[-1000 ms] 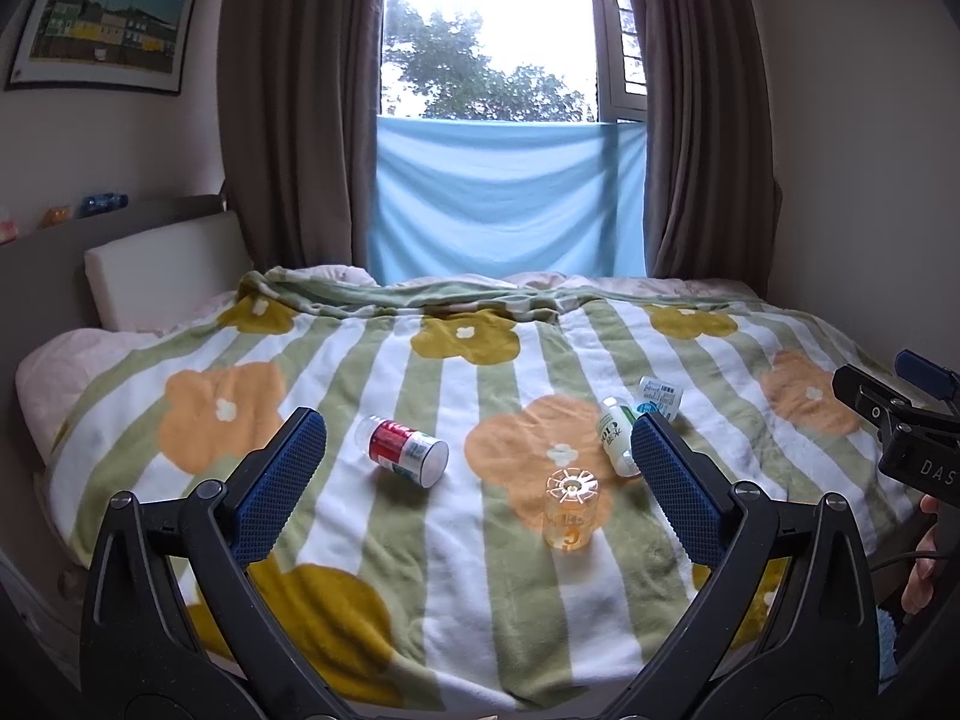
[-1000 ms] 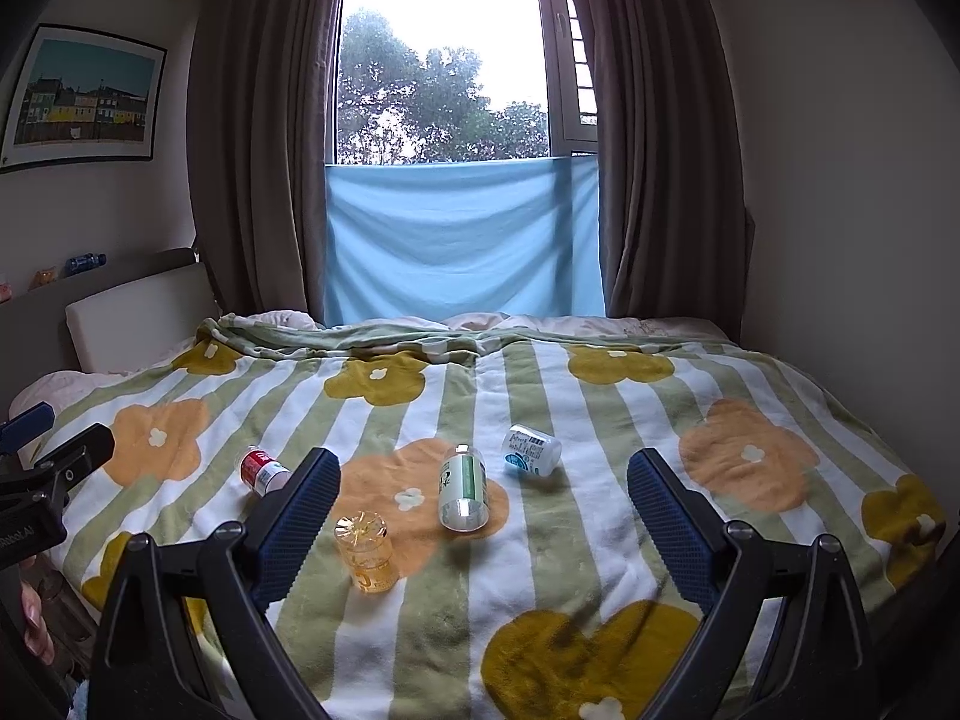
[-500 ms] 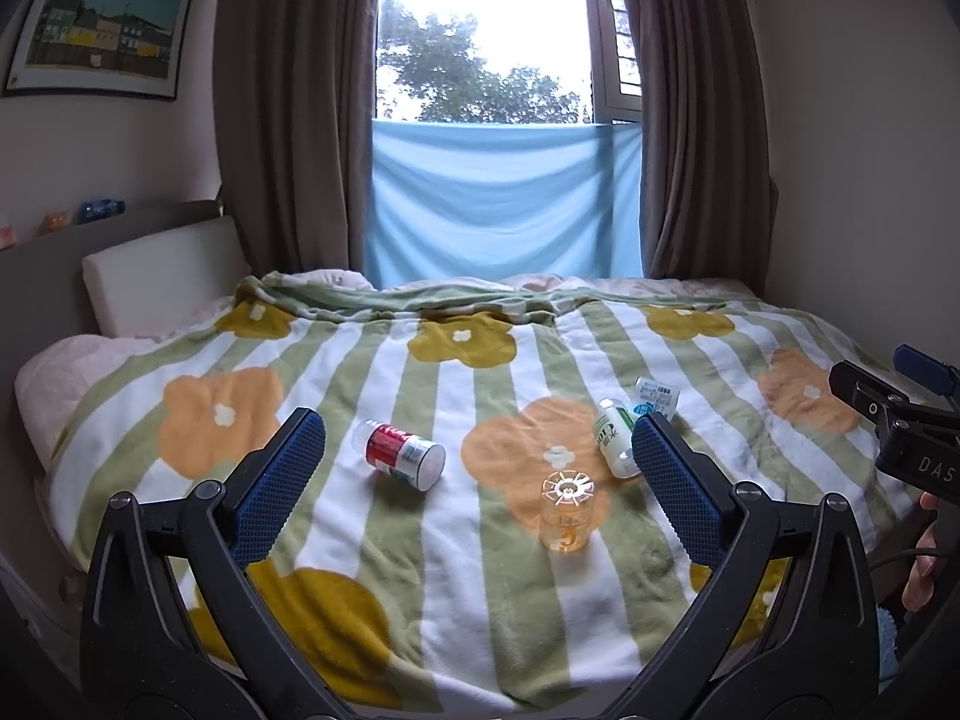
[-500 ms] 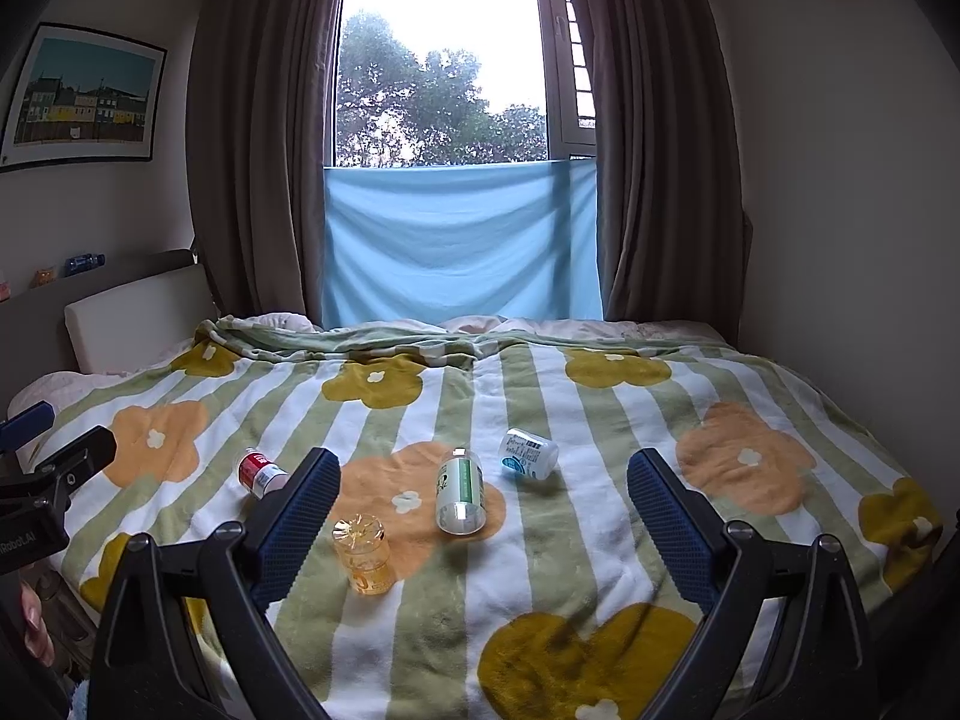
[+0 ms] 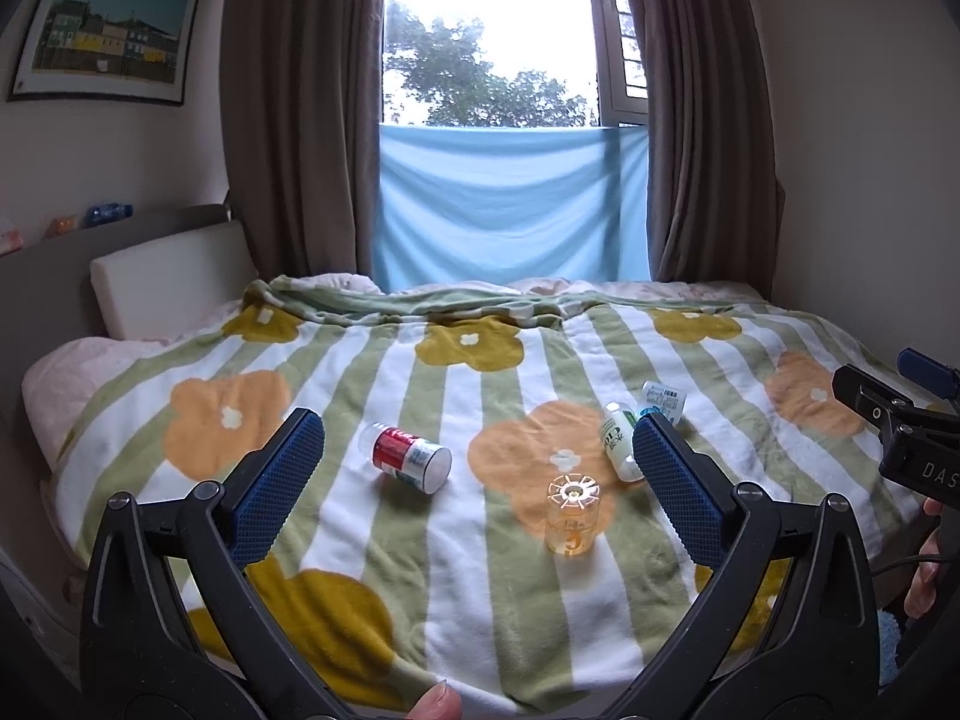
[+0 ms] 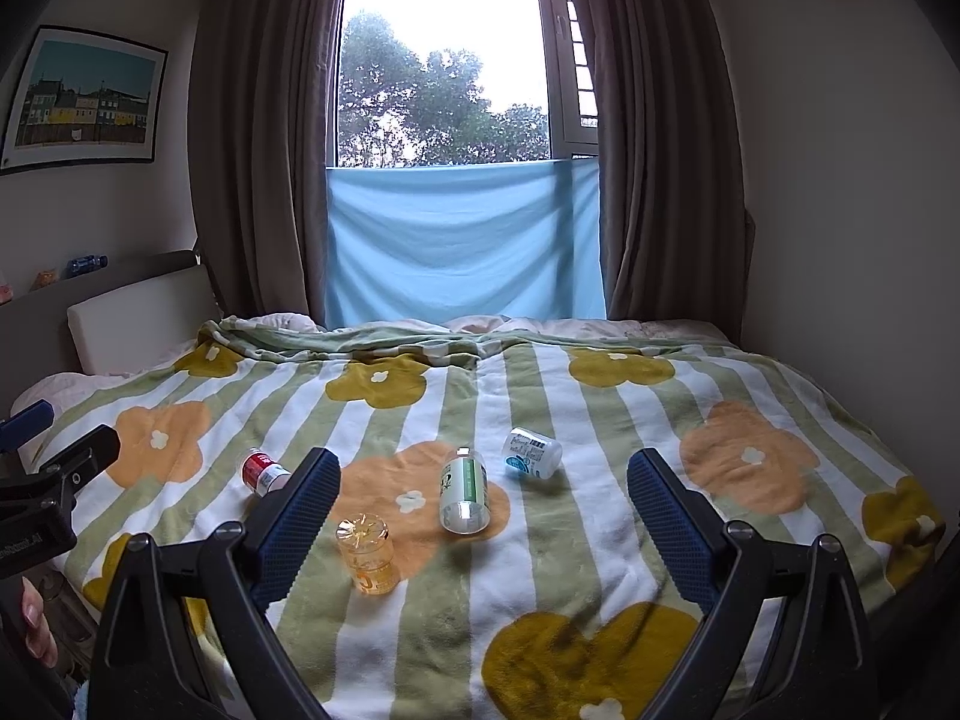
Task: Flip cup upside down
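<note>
A small clear amber cup [image 5: 573, 516] stands on the flowered blanket with its ribbed base facing up; it also shows in the right wrist view [image 6: 366, 555]. My left gripper [image 5: 474, 483] is open and empty, held back from the bed's near edge, with the cup between its blue pads and nearer the right one. My right gripper [image 6: 483, 510] is open and empty too, with the cup just right of its left pad [image 6: 300, 516]. Each gripper's body shows at the edge of the other's view.
A red-labelled bottle [image 5: 411, 459] lies left of the cup. A green-labelled bottle [image 6: 463, 489] and a blue-labelled one [image 6: 531, 453] lie beyond it to the right. The striped blanket [image 5: 480, 588] covers the bed; a headboard [image 5: 168, 282] stands left, curtains and window behind.
Both views have shifted slightly, so both grippers moved a little. The cup and the bottles lie where they were. Both grippers remain open.
</note>
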A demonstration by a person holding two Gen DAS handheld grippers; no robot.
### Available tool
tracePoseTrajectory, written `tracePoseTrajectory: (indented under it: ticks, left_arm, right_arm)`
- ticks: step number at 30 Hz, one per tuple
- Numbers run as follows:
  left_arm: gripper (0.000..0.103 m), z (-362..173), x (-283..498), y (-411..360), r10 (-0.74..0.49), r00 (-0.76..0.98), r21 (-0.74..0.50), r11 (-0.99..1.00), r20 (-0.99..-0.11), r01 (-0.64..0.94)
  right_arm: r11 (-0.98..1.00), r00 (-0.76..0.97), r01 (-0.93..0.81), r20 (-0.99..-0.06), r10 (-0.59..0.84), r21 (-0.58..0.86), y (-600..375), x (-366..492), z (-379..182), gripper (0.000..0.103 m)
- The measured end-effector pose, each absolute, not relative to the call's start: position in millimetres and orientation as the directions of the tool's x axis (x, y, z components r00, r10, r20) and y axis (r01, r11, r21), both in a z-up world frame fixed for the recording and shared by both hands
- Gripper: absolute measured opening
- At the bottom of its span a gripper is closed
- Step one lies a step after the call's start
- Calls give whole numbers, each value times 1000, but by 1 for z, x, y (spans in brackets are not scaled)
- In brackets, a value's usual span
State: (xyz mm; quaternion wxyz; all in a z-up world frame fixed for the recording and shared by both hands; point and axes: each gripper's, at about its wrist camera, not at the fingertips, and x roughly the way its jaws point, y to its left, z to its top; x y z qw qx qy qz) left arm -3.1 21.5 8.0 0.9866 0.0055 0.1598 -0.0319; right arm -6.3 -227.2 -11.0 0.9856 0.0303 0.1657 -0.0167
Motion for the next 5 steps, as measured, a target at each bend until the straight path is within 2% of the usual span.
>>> tracePoseTrajectory:
  ticks: [5]
  left_arm:
    - [103, 7, -2, 27, -68, 948, -18, 998, -311, 66]
  right_arm:
    - [998, 944, 45, -329, -25, 52, -225, -6, -9, 96]
